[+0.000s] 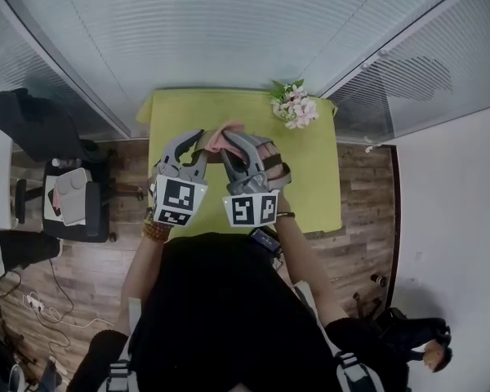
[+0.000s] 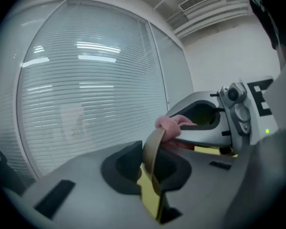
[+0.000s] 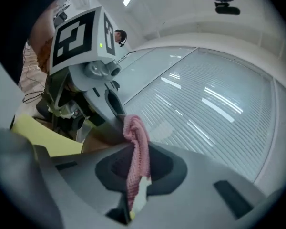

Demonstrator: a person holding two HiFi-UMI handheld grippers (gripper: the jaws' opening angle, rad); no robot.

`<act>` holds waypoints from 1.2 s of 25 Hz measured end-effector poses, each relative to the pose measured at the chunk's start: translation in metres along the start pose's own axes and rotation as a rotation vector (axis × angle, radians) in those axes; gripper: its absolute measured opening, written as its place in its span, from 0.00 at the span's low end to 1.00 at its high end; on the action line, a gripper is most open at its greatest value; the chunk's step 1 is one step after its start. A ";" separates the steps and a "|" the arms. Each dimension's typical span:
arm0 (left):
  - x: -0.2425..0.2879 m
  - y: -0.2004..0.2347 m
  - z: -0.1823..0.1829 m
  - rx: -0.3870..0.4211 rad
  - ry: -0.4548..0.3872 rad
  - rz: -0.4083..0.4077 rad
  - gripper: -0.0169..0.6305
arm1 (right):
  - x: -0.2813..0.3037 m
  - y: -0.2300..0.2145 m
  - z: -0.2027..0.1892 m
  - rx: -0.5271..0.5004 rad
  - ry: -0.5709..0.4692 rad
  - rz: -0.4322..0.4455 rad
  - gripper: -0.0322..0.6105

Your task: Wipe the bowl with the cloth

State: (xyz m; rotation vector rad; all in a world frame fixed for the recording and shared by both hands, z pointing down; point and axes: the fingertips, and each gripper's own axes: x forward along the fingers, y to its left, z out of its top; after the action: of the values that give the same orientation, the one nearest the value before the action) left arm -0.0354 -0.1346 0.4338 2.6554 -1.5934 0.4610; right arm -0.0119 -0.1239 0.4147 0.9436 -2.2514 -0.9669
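Observation:
Both grippers are held up above the yellow-green table (image 1: 310,178), tips close together. In the left gripper view, my left gripper (image 2: 150,163) is shut on the thin tan rim of the bowl (image 2: 152,149), seen edge-on. In the right gripper view, my right gripper (image 3: 136,171) is shut on the pink cloth (image 3: 136,151), which sticks up between its jaws against the brown side of the bowl (image 3: 99,140). From the head view the pink cloth (image 1: 220,137) bunches between the left gripper (image 1: 198,141) and the right gripper (image 1: 231,141); the bowl is mostly hidden there.
A small bunch of pink and white flowers (image 1: 294,104) stands at the table's far right corner. Glass walls with blinds (image 1: 229,31) close in behind the table. A black chair with papers (image 1: 73,194) stands on the wooden floor at the left.

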 end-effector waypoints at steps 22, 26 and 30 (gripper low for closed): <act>-0.021 0.014 0.030 -0.180 -0.156 0.036 0.06 | -0.015 -0.031 0.026 0.084 -0.083 -0.080 0.09; -0.036 0.021 0.050 -0.405 -0.303 -0.057 0.10 | -0.027 -0.043 0.034 0.347 -0.130 -0.095 0.10; -0.039 0.030 0.039 -0.727 -0.370 -0.084 0.11 | -0.027 -0.041 0.033 0.419 -0.125 -0.123 0.10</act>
State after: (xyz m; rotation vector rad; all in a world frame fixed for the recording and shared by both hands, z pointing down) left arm -0.0690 -0.1212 0.3827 2.2780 -1.3419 -0.5465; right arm -0.0008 -0.1106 0.3580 1.2390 -2.5862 -0.6248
